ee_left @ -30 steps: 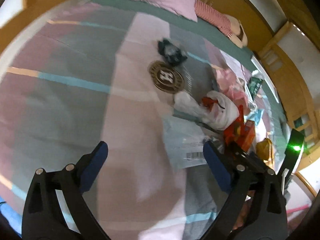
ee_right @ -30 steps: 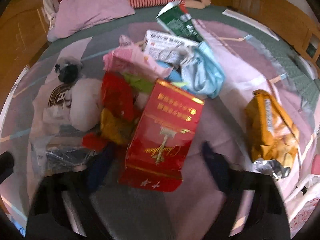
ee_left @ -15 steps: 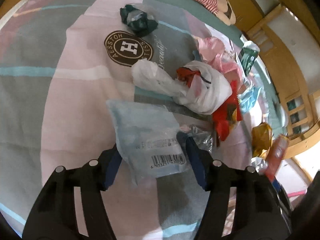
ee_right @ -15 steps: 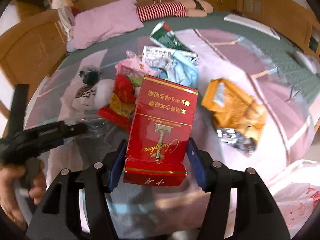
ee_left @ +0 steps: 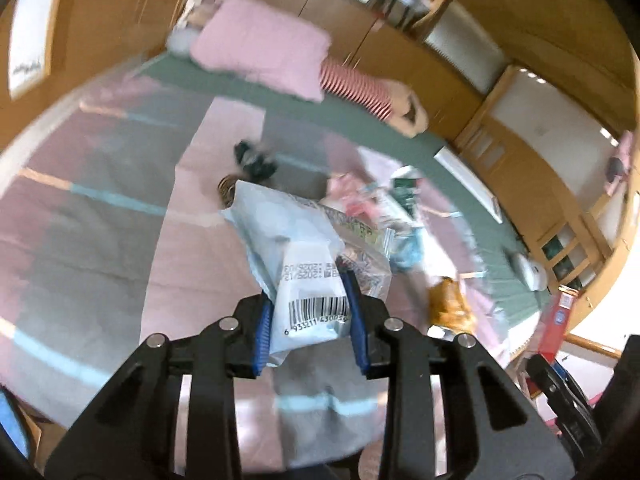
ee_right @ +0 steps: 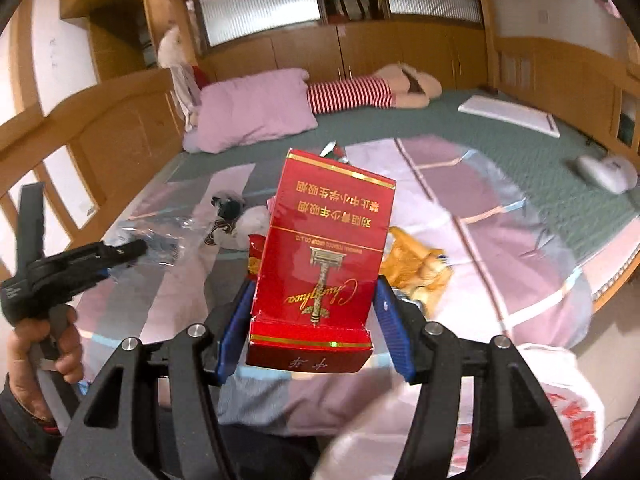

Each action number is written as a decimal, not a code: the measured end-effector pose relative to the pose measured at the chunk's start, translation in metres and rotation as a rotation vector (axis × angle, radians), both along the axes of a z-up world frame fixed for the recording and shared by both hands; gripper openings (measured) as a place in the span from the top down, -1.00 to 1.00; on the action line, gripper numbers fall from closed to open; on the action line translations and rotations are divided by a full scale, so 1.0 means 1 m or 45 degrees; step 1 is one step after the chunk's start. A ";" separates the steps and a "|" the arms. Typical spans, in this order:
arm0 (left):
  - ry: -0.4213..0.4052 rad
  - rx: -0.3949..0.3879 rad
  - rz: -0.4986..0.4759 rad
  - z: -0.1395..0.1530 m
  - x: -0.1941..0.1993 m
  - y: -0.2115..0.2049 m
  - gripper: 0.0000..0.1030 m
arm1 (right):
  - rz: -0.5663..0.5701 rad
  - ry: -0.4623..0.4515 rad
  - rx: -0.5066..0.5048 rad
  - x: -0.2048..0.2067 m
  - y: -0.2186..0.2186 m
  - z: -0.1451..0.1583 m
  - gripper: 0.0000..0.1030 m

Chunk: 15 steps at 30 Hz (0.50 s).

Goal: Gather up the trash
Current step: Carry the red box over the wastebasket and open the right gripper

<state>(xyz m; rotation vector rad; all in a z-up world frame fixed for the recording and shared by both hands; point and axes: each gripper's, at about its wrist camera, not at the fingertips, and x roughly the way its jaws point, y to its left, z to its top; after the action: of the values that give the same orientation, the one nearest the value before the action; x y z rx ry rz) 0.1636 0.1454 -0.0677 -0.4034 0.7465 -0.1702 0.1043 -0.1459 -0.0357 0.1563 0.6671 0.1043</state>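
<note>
Blue pads of your left gripper [ee_left: 308,316] have just been closing and now clamp the pale plastic packet [ee_left: 296,264] by its barcode end; the rest of it stands up and away from the jaws, lifted off the bed [ee_left: 100,216]. Beyond its far edge lies the remaining litter: a dark crumpled wrapper [ee_left: 254,160] straight ahead and a blurred heap [ee_left: 380,208] ahead to the right. To the left of the jaws the quilt is bare out to the bed's edge.

Your right gripper [ee_right: 312,328] grips the red carton [ee_right: 324,260] across its lower sides, upright between the pads and off the quilt. Just past the right jaw sits an orange bag [ee_right: 416,264]. Left of the jaws your left hand [ee_right: 44,344] holds its gripper near. A white bag [ee_right: 560,412] lies below the right jaw. Right of the jaws the quilt is open to the bed's wooden side.
</note>
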 end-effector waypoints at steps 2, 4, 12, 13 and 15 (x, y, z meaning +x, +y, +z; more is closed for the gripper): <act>-0.048 0.037 -0.043 0.017 -0.020 -0.017 0.36 | -0.010 -0.022 -0.011 -0.019 -0.013 0.009 -0.15; -0.084 0.085 -0.104 0.033 -0.037 -0.035 0.36 | -0.030 -0.042 -0.027 -0.036 -0.027 0.017 -0.15; -0.099 0.100 -0.506 0.059 -0.086 -0.122 0.36 | -0.171 0.045 -0.083 -0.112 -0.089 0.007 -0.17; -0.073 0.078 -0.577 0.057 -0.089 -0.137 0.36 | -0.188 0.075 -0.073 -0.117 -0.095 0.001 -0.18; -0.049 0.079 -0.651 0.052 -0.101 -0.159 0.36 | -0.218 0.167 -0.020 -0.123 -0.108 -0.014 -0.30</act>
<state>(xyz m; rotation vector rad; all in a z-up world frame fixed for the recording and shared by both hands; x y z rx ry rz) 0.0628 -0.0132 -0.0154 -0.1427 0.8043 -0.6313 -0.0187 -0.2537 -0.0499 0.2057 0.7819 -0.0767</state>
